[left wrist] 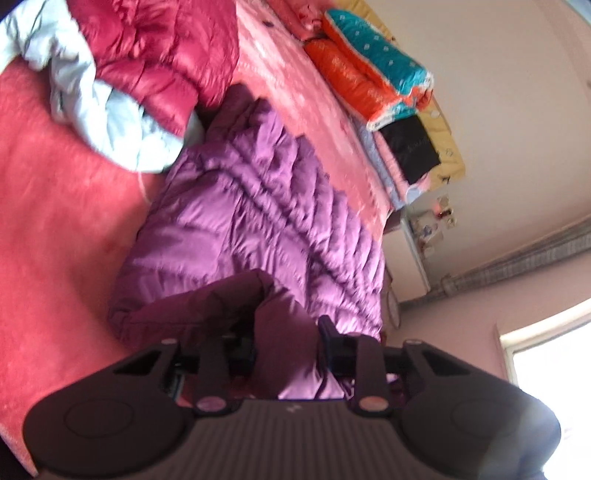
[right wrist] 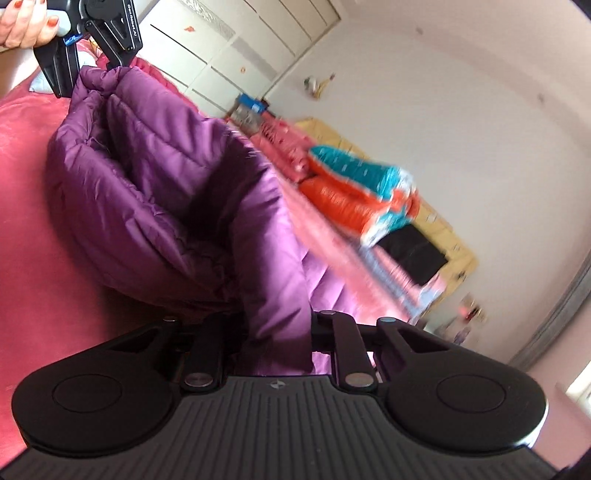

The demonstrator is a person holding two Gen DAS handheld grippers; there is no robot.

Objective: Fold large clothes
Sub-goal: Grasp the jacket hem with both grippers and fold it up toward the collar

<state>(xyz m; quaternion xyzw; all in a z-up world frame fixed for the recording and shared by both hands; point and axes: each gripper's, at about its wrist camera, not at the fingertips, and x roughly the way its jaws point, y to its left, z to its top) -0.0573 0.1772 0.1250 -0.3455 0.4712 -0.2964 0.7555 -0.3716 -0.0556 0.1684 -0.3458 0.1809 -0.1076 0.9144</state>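
Two hand-held grippers grasp one purple quilted jacket (left wrist: 258,206) above a bed with a pink-red bedspread (left wrist: 55,236). Seen from the left wrist, the left gripper (left wrist: 286,347) has its jaws clenched on a fold of the purple fabric, while the rest of the jacket lies spread on the bedspread ahead. From the right wrist, the right gripper (right wrist: 275,332) has its jaws clenched on another thick edge of the same jacket, the padded cloth bulging up between the two tools and hiding much of the bed behind it. A person's hand (right wrist: 26,22) with red-painted nails holds the left gripper at the top left corner of that view.

Beyond the jacket, two more garments lie heaped against each other on the bedspread: one dark red puffer coat (left wrist: 155,55) and one pale blue garment (left wrist: 110,125), the blue one touching the jacket's far end. Along the wall side of the bed sits a stack of folded bedding, topped by an orange and teal quilt (left wrist: 369,77), with one black folded item (left wrist: 410,147) just beside it. White wardrobe doors (right wrist: 236,48) stand past the head of the bed
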